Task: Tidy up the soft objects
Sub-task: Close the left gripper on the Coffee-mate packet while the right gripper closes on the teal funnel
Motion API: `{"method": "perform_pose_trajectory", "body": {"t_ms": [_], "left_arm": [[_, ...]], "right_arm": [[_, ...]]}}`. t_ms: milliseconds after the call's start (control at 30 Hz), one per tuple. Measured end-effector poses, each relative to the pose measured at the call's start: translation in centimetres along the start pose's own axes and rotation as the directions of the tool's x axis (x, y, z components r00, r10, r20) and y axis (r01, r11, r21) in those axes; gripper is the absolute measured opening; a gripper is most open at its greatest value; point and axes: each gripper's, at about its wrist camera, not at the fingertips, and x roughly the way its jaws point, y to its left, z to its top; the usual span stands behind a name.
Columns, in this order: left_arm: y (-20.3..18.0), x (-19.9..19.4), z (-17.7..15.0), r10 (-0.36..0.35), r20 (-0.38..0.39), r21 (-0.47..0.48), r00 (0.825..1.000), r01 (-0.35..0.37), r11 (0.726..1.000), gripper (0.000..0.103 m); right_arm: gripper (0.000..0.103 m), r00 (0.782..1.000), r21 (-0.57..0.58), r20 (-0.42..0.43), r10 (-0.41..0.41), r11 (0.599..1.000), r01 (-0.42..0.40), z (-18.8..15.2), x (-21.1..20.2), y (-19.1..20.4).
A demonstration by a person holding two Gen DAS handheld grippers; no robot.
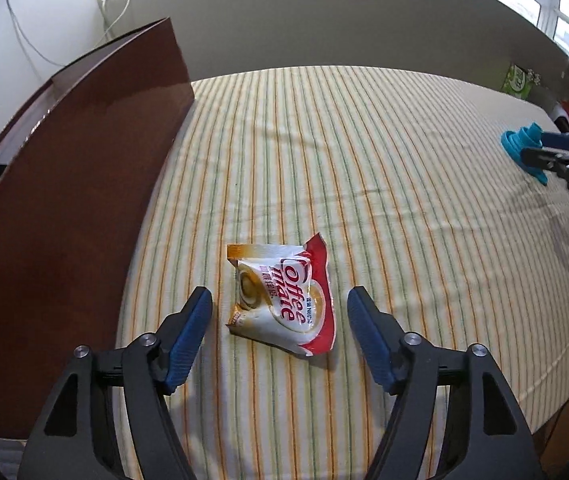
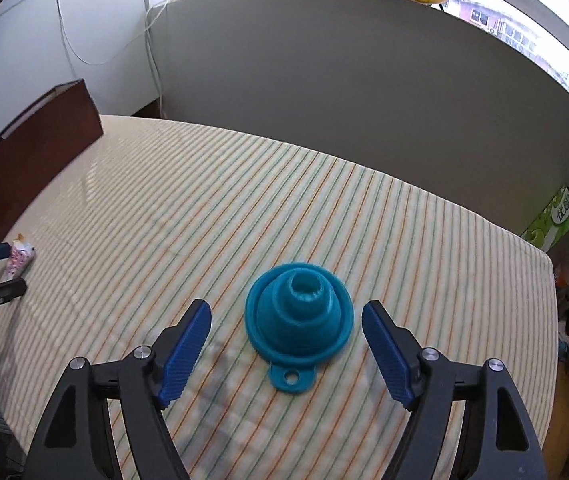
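A crumpled white, red and gold Coffee-mate packet (image 1: 282, 300) lies on the striped tablecloth (image 1: 364, 160). My left gripper (image 1: 280, 306) is open, its blue pads either side of the packet, not touching it. A blue collapsible funnel (image 2: 298, 316) sits wide end down on the cloth. My right gripper (image 2: 286, 322) is open with its pads on both sides of the funnel. The funnel (image 1: 522, 148) and right gripper show far right in the left wrist view; the packet (image 2: 18, 260) and left gripper show far left in the right wrist view.
A dark red-brown wooden box (image 1: 64, 184) stands along the table's left side. A grey partition (image 2: 364, 80) runs behind the table. A green carton (image 2: 552, 220) and clutter lie beyond the right edge. Cables hang on the white wall.
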Motion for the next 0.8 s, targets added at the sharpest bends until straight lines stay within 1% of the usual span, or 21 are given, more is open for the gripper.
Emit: {"method": "perform_pose_trajectory", "body": {"t_ms": [67, 167, 267, 333, 367, 400, 500, 600, 800], "left_arm": [[0.5, 0.2, 0.0, -0.023, -0.001, -0.024, 1.0, 0.023, 0.999, 0.07], [0.4, 0.2, 0.0, -0.026, 0.01, -0.015, 1.0, 0.026, 1.0, 0.07], [0.1, 0.2, 0.1, -0.033, 0.015, -0.004, 0.999, 0.033, 0.999, 0.065], [0.0, 0.0, 0.1, -0.033, 0.02, 0.002, 0.999, 0.033, 0.999, 0.058], [-0.1, -0.1, 0.2, -0.033, 0.022, 0.004, 0.999, 0.032, 0.999, 0.051], [-0.2, -0.1, 0.2, -0.035, 0.023, 0.009, 0.999, 0.035, 0.999, 0.044], [-0.6, -0.2, 0.1, -0.039, 0.029, 0.02, 0.999, 0.038, 0.999, 0.039], [-0.6, -0.3, 0.0, -0.045, 0.035, 0.014, 0.998, 0.045, 0.999, 0.036], [-0.5, -1.0, -0.5, -0.06, 0.049, -0.001, 0.997, 0.06, 0.998, 0.035]], "right_arm": [[0.074, 1.0, 0.007, -0.014, -0.01, 1.0, 0.01, 0.0, 0.6, -0.1], [0.074, 0.999, 0.024, -0.032, -0.015, 1.0, 0.016, 0.2, 1.5, -0.3], [0.074, 1.0, 0.047, -0.025, 0.002, 0.999, -0.001, 0.4, 1.8, -0.4], [0.074, 1.0, 0.043, -0.028, -0.002, 0.999, 0.003, 0.3, 1.7, -0.5], [0.074, 1.0, 0.044, -0.027, -0.003, 0.999, 0.004, 0.3, 1.7, -0.5], [0.073, 1.0, 0.044, -0.027, -0.004, 0.999, 0.005, 0.2, 1.7, -0.4], [0.058, 1.0, 0.043, -0.026, -0.001, 0.999, 0.002, 0.1, 1.2, -0.4], [0.055, 1.0, 0.036, -0.029, 0.002, 0.999, -0.001, -0.2, 0.8, -0.7], [0.052, 1.0, 0.059, -0.019, 0.015, 0.998, -0.014, -0.8, -0.2, -1.0]]}}
